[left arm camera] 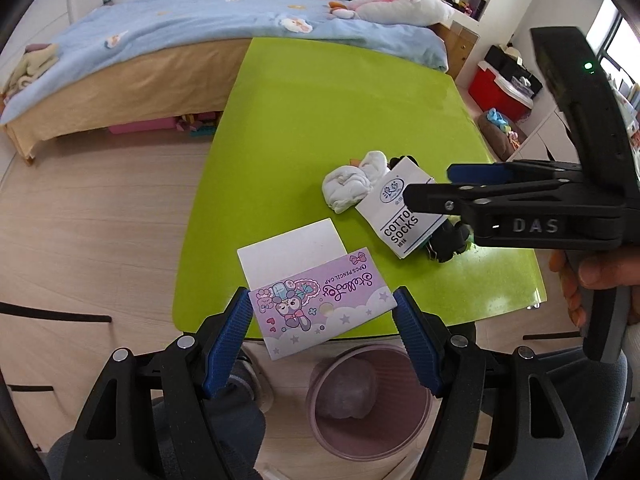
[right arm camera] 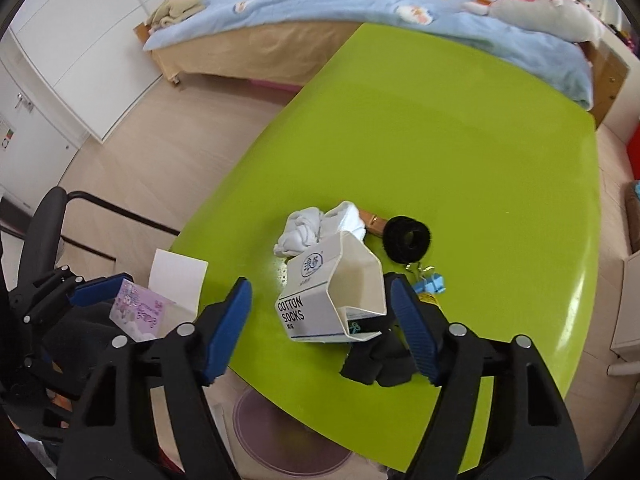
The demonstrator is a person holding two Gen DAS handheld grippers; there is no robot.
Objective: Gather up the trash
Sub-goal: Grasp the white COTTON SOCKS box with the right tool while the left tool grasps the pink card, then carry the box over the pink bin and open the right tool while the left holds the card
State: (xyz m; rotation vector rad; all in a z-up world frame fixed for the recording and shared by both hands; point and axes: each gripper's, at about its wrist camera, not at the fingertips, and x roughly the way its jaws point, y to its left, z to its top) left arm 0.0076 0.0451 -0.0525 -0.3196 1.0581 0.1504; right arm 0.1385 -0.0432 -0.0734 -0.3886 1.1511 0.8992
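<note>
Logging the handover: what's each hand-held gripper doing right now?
Left hand-held gripper: closed on the purple card.
Right hand-held gripper: open, astride the socks box, pads not yet pressing.

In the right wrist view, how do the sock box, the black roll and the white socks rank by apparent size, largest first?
1. sock box, though it is nearest the camera
2. white socks
3. black roll, close to the socks, so this order is unsure
</note>
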